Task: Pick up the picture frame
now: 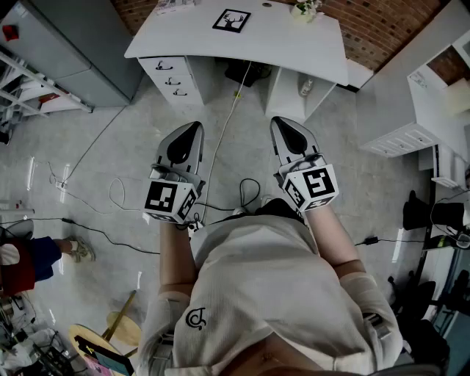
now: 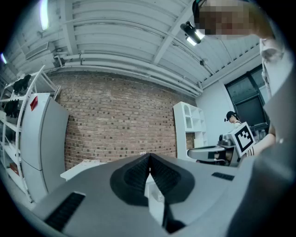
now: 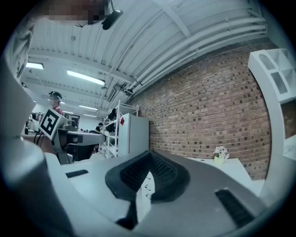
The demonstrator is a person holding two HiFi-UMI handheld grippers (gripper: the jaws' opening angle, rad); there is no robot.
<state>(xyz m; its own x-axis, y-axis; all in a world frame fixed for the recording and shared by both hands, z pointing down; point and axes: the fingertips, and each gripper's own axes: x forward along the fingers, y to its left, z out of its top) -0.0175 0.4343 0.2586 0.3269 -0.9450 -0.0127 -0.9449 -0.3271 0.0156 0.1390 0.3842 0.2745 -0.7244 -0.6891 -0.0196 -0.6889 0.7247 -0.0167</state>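
Standing well back from the white table (image 1: 294, 44), so this is the very start: approach step, nothing touched yet. The picture frame (image 1: 231, 20) (just one, dark border, looks like a deer-head print) lies flat toward the back of the table top, well apart from both tools. The left hand-held gripper (image 1: 192, 136) and right hand-held gripper (image 1: 283, 126) are held out level, side by side over the floor. Each has its jaws pressed together with nothing between them; both gripper views show only closed pads and the brick wall beyond. My guess for the next move: walk up to the table, open one gripper, and come in low on an edge, since a thin frame lying flat doesn't offer much to pinch. Count-wise: one frame, two grippers, one table, one little flower pot (image 1: 305, 9) to the right of the frame, three handles on the drawer unit (image 1: 172, 77) under the table's left end, plus cables (image 1: 110, 194) on the floor, too tangled to count.
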